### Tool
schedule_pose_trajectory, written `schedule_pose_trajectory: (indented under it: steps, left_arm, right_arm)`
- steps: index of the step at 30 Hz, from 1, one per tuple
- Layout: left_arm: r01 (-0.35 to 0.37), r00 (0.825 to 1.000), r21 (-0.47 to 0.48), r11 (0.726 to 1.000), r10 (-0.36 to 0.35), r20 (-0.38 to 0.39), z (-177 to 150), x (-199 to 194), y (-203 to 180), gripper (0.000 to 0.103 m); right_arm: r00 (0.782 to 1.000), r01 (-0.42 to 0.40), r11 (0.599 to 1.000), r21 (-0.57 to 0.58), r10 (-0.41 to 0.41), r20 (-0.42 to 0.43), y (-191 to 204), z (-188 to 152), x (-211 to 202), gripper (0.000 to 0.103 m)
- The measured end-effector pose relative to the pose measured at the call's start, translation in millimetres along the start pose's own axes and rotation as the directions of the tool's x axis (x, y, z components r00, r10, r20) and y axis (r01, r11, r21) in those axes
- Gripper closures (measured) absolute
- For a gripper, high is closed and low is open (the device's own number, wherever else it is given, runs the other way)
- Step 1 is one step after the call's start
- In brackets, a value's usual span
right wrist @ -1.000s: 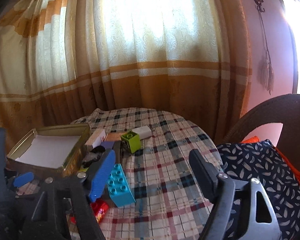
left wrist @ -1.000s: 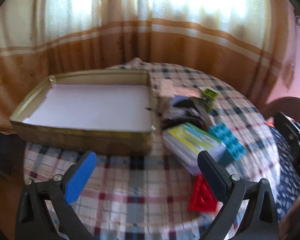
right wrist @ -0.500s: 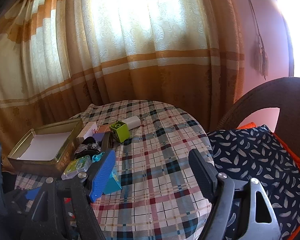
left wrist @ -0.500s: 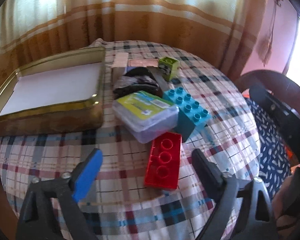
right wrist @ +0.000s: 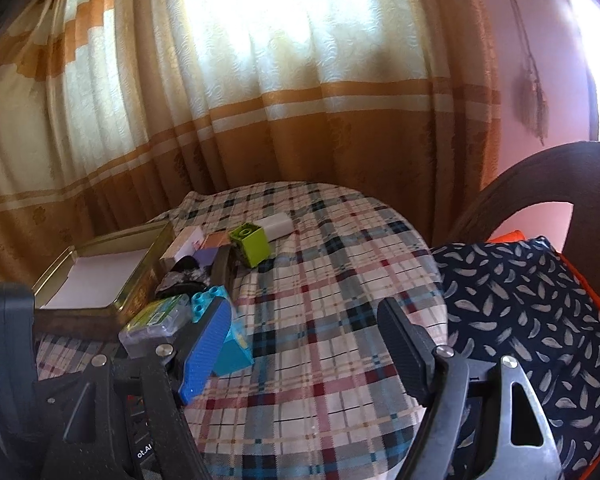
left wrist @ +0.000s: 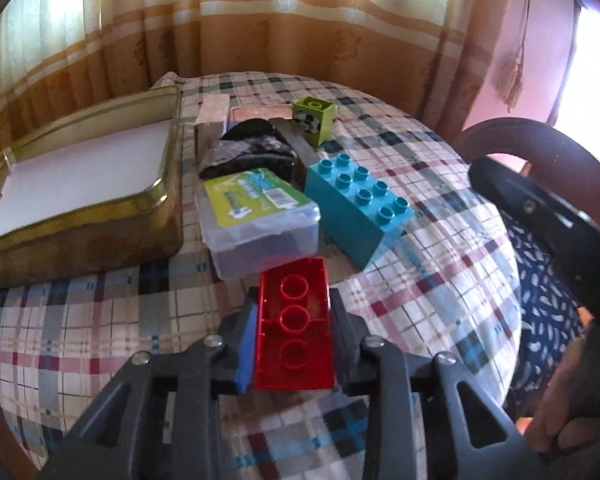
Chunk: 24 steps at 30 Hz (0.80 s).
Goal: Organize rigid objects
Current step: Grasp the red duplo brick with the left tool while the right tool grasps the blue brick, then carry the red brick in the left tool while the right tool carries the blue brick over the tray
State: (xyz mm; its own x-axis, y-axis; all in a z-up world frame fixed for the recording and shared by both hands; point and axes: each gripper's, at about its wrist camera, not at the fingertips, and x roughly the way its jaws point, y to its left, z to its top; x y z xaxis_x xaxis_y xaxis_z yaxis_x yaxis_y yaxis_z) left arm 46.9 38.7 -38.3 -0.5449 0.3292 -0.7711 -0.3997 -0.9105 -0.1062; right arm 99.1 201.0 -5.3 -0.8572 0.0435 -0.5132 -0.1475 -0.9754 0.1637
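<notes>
The left hand-held gripper (left wrist: pixel 293 320) pinches the red brick (left wrist: pixel 294 328) by its long sides, underside up, long axis pointing away toward the plastic case (left wrist: pixel 260 216). The right hand-held gripper (right wrist: pixel 304 344) is spread.

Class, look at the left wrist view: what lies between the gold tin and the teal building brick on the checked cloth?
In the left wrist view, a clear plastic case with a green label lies between the gold tin and the teal brick.

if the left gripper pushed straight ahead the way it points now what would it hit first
Probably the clear plastic box: the left gripper, shut on the red brick, points toward it, and the brick's front end already sits almost against the box. Depth is hard to judge.
</notes>
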Motion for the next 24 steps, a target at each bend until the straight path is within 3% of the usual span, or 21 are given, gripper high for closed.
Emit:
schedule_pose_trajectory:
  steps: [5,10,18,21,23,24]
  left_arm:
    - [0.03,0.999,-0.002,1.0,-0.03,0.023,-10.9,-19.2,13.8,0.072]
    - [0.006,0.997,-0.003,1.0,-0.006,0.075,-21.2,-40.7,29.1,0.072]
    - [0.004,0.993,-0.072,0.997,0.005,0.12,-18.4,-52.5,54.7,0.072]
    - [0.001,0.992,-0.075,0.997,0.008,0.125,-18.9,-53.2,59.6,0.072]
    - [-0.005,0.992,-0.074,0.997,0.014,0.129,-19.3,-53.6,60.6,0.072]
    - [-0.009,0.991,-0.073,0.997,0.018,0.13,-19.2,-53.3,61.1,0.072]
  right_arm:
    - [0.999,-0.04,0.998,-0.055,0.038,-0.038,12.4,-4.7,4.5,0.025]
    - [0.993,-0.084,0.991,-0.1,0.074,-0.097,28.2,-7.8,14.4,0.028]
    - [0.975,-0.074,0.989,-0.129,0.044,-0.218,48.5,-5.0,51.6,0.036]
    - [0.958,-0.069,0.99,-0.126,0.031,-0.286,52.3,-5.9,68.0,0.049]
    - [0.945,-0.075,0.99,-0.123,0.031,-0.325,52.3,-7.7,75.9,0.063]
    - [0.943,-0.078,0.99,-0.12,0.034,-0.332,51.9,-8.5,76.9,0.064]
